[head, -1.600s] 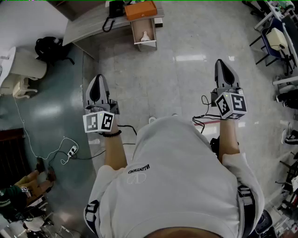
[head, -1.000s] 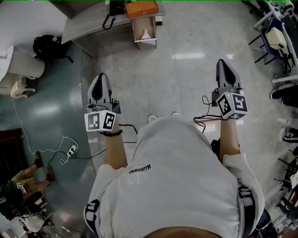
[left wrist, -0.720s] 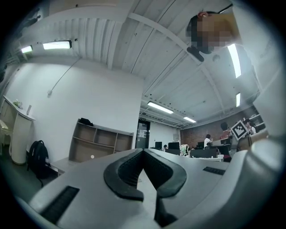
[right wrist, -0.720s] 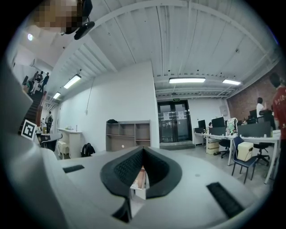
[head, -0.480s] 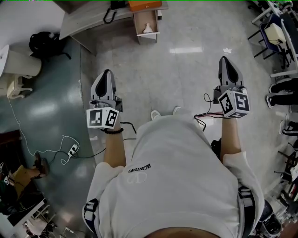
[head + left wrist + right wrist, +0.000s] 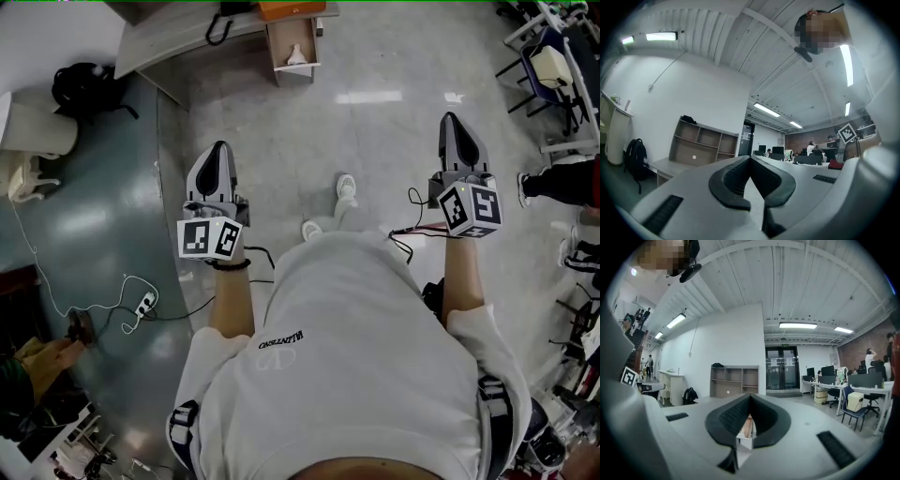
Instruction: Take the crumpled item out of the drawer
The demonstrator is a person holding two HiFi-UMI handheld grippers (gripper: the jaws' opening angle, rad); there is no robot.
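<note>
A small open wooden drawer [image 6: 293, 52] stands on the floor by the desk at the top of the head view. Inside it lies a white crumpled item [image 6: 296, 57]. An orange thing [image 6: 292, 9] sits just behind the drawer. My left gripper [image 6: 220, 150] is held out over the floor, shut and empty, far short of the drawer. My right gripper [image 6: 453, 120] is level with it on the right, also shut and empty. In the right gripper view the drawer [image 6: 746, 433] shows through the gap behind the closed tips. The left gripper view looks at shelves [image 6: 701, 147] and a wall.
A grey desk [image 6: 178, 42] with a black cable runs along the top left. A black backpack [image 6: 84, 89] lies beside it. Office chairs [image 6: 553, 66] and another person's leg [image 6: 562, 183] stand at the right. A power strip and cables [image 6: 141, 302] lie on the floor at the left.
The person has stepped forward, one shoe now out in front. The drawer sits nearer the top edge of the head view. Both grippers stay shut, held slightly higher in the picture.
</note>
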